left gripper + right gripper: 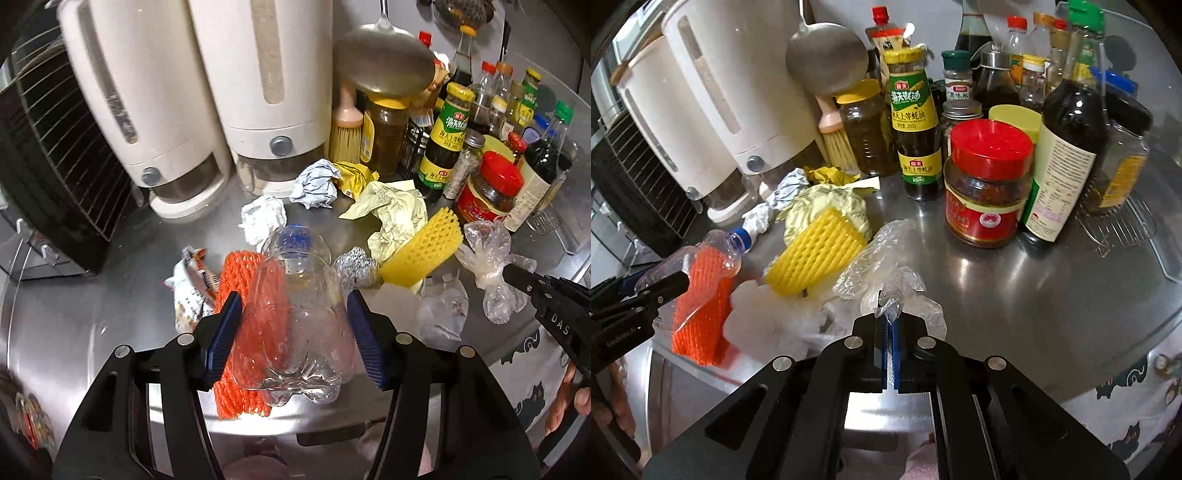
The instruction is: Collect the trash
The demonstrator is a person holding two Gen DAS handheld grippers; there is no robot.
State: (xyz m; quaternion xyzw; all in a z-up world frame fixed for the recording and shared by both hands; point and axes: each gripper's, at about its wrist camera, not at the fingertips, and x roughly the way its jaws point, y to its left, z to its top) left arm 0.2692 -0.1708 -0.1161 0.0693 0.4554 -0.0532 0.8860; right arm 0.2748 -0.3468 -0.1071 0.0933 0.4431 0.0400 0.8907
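My left gripper [293, 332] is shut on a clear plastic bottle [299, 317] with a blue cap, held just above the steel counter [92, 325]. An orange foam net [255, 332] lies under it. My right gripper [888, 321] is shut on a crumpled clear plastic bag [882, 273]; it shows at the right of the left wrist view [491, 273]. Other trash on the counter: a yellow foam net [424, 251], yellow paper [391, 210], white paper balls [262, 221], a foil ball [354, 266], a snack wrapper [192, 284].
Two white dispensers [221, 92] and a black wire rack [48, 147] stand at the back left. Many sauce bottles and jars [990, 181] crowd the back right, with a brush [345, 125] and a ladle [384, 62]. The counter's front edge is near.
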